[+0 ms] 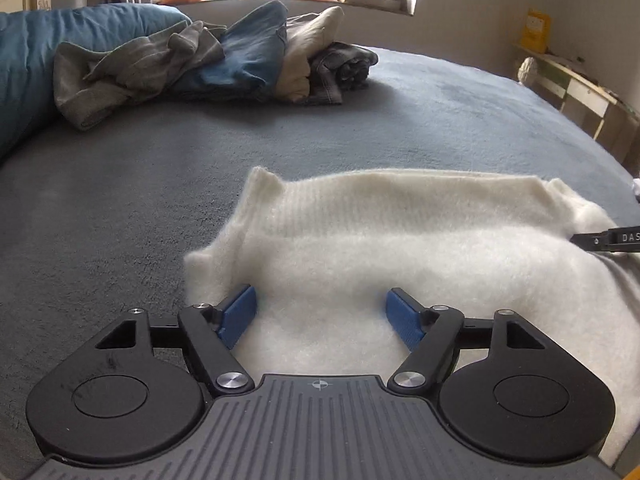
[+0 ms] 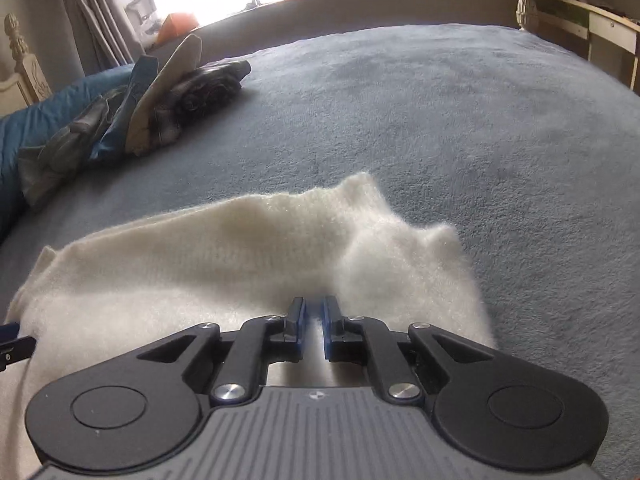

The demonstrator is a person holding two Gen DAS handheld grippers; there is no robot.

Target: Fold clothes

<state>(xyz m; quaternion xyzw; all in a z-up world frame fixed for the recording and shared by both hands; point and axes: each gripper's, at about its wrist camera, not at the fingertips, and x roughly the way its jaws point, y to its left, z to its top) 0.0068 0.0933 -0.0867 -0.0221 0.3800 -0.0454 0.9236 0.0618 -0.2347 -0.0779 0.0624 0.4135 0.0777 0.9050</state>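
Observation:
A fluffy white sweater (image 1: 400, 248) lies folded on the grey bed cover, its ribbed hem on the far side. My left gripper (image 1: 320, 300) hovers low over its near left part. The jaws stand wide open, blue pads (image 1: 239, 316) apart, only sweater surface beneath them. In the right wrist view the same sweater (image 2: 200, 248) spreads to the left. My right gripper (image 2: 314, 305) is shut at its near right part, and a pinch of white fabric seems caught between the narrow pads. A tip of the right gripper (image 1: 608, 239) shows at the sweater's right edge.
A heap of unfolded clothes (image 1: 224, 52), grey, denim blue and beige, lies at the far left of the bed (image 1: 440, 112) against a blue pillow (image 1: 28, 60). A windowsill holds clutter behind. A wooden desk (image 1: 576, 88) stands at the right.

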